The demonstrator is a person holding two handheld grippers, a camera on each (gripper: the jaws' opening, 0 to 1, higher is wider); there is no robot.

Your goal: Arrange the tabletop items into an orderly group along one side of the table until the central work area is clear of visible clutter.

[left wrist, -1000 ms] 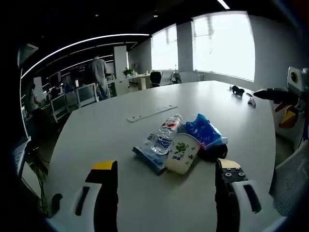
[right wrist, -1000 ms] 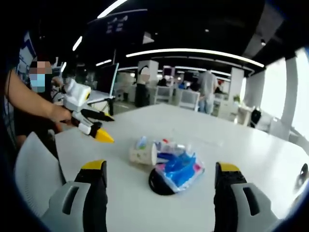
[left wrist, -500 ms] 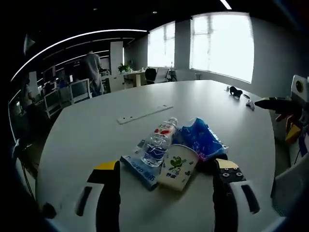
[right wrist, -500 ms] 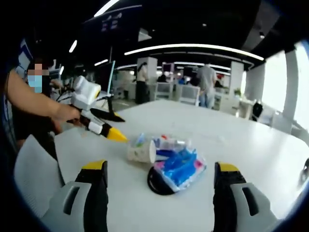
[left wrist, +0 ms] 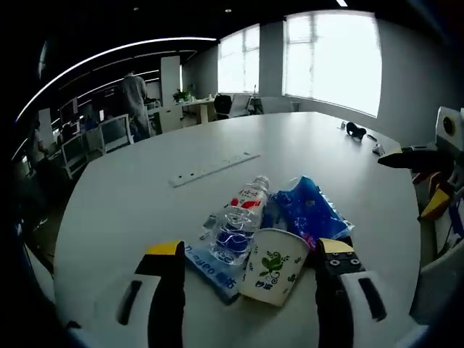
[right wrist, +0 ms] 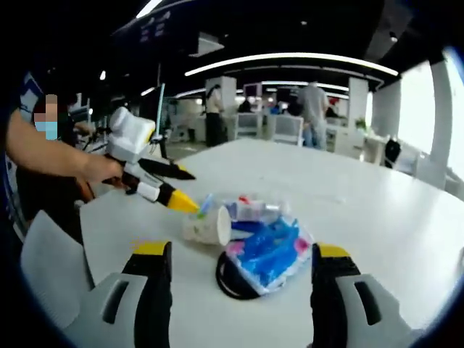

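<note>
Clutter sits mid-desk: paper cup [left wrist: 272, 265], water bottle [left wrist: 238, 220] and blue packet [left wrist: 307, 207] huddled together. Left gripper [left wrist: 250, 261], jaws spread, closes on the cup; right gripper [right wrist: 235, 262] hovers spread. Next, likely: grip the cup and carry it toward a desk edge.

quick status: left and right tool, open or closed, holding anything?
Left tool: open, empty, jaws either side of the paper cup.
Right tool: open, empty, facing the blue packet.
</note>
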